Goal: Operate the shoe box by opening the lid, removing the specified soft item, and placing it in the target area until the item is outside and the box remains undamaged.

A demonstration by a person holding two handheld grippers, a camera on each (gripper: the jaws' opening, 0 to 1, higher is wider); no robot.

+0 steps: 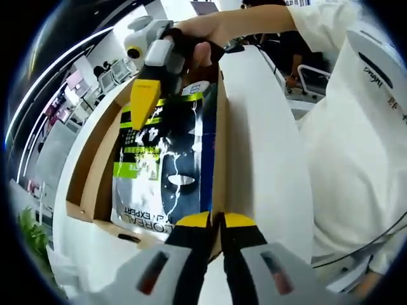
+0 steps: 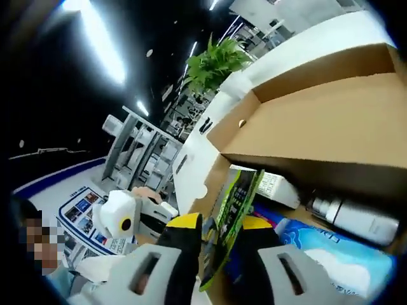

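Right gripper view: the right claw [image 2: 219, 223] grips the edge of a green-and-black glossy sachet [image 2: 234, 213] standing lengthwise inside the open cardboard shoe box [image 2: 318, 121] — left claw [image 1: 216, 221] pinches the box wall.

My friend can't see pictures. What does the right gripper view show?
The right hand-held gripper pinches a green-and-black packet standing in an open cardboard shoe box. A silver bottle and a blue-and-white pack lie inside too, with a leafy plant behind.
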